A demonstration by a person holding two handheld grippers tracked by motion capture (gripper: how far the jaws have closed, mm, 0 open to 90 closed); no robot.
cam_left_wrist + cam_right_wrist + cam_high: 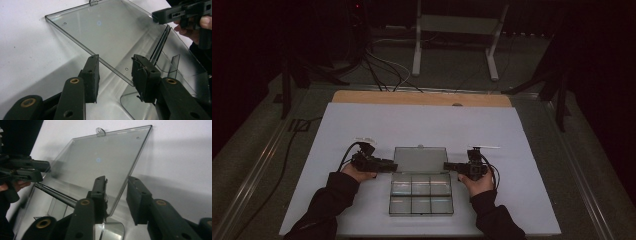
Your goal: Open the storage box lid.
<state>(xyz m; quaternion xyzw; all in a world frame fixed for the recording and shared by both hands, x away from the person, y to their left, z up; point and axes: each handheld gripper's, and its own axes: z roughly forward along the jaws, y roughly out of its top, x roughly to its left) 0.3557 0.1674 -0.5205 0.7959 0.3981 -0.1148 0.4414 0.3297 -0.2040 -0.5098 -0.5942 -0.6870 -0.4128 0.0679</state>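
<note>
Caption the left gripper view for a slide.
Left gripper with open jaws astride the side edge of a clear box's open lid, on a white table.

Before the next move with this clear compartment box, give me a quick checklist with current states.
1. Lid swung open, raised off the base: ok.
2. Left gripper straddling the lid's side edge, pads not pressing: ok.
3. Right gripper straddling the opposite lid edge, gap visible: ok.
4. Compartments free of contents: ok, nothing seen inside.
5. Box base flat on the white sheet: ok.
6. Hinge condition: cannot tell.
</note>
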